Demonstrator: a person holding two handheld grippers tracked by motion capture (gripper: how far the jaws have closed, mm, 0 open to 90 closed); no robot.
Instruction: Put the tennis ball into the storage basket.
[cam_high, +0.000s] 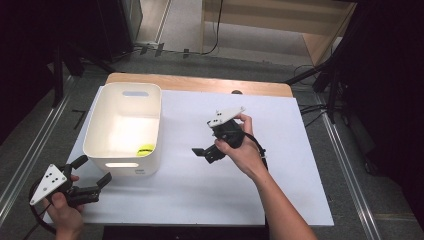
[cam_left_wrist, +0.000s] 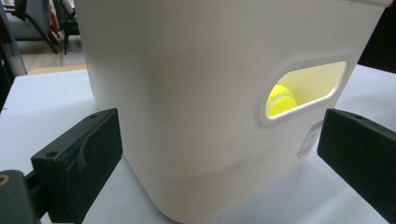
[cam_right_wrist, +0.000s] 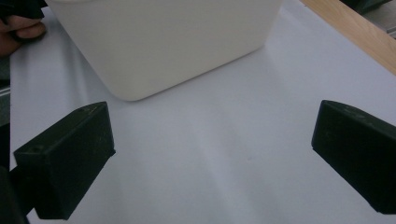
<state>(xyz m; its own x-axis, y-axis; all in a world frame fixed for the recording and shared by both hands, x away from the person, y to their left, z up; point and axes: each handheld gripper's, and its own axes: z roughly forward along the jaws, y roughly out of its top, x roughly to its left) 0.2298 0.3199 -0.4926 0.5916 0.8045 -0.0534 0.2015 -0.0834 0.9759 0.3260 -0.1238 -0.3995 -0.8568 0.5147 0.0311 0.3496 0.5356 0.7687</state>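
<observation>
- White sheeting covers our counter (cam_high: 210, 190), with a wooden edge at the far side.
- We see the yellow tennis ball (cam_high: 145, 149) lying inside the white bin (cam_high: 97, 127), in its near right corner; it glows through the bin's handle slot in the left gripper view.
- Our left claw (cam_high: 92, 175) sits released at the bin's near left corner, jaws spread, empty.
- Our right claw (cam_high: 204, 152) hangs released over bare sheeting right of the bin, holding nothing.
</observation>
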